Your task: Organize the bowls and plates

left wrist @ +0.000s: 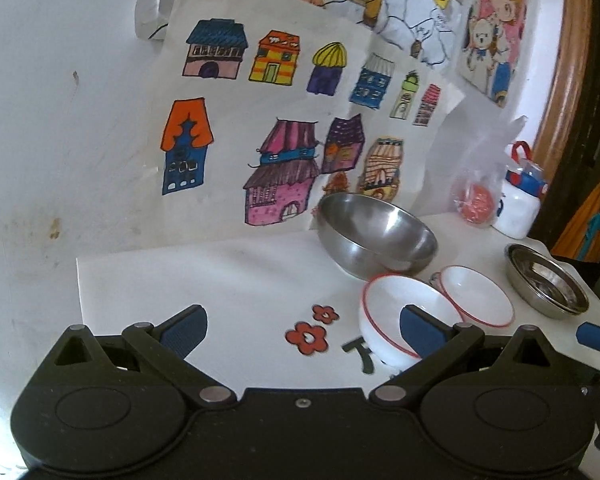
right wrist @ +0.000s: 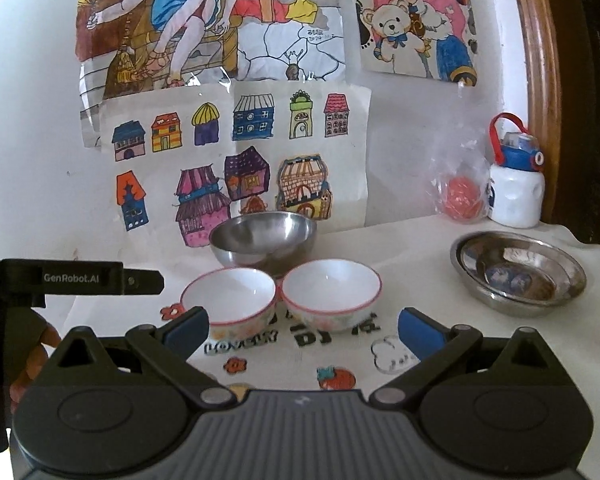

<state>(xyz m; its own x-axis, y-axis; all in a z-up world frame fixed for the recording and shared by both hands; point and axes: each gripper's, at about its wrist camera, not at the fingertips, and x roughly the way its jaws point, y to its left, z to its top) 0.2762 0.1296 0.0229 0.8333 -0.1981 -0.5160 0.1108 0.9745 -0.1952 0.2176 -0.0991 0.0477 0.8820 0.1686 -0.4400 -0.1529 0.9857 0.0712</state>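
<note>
Two white bowls with red rims stand side by side on the table: one (right wrist: 230,292) on the left, the other (right wrist: 330,288) on the right, nearly touching. Behind them sits a deep steel bowl (right wrist: 262,236). Stacked shallow steel plates (right wrist: 518,272) lie to the right. My right gripper (right wrist: 304,332) is open just in front of the white bowls, holding nothing. My left gripper (left wrist: 304,330) is open and empty too, left of the nearer white bowl (left wrist: 384,300), with its right finger (left wrist: 420,334) overlapping that bowl in the view. The second white bowl (left wrist: 476,296), steel bowl (left wrist: 376,232) and plates (left wrist: 548,280) lie beyond.
A white bottle with a blue and red lid (right wrist: 516,188) and a clear bag holding a red ball (right wrist: 460,198) stand at the back right. Drawings cover the wall (right wrist: 40,140) right behind the table. The printed tablecloth (right wrist: 412,248) ends at the right edge. A hand (right wrist: 32,352) shows at the left.
</note>
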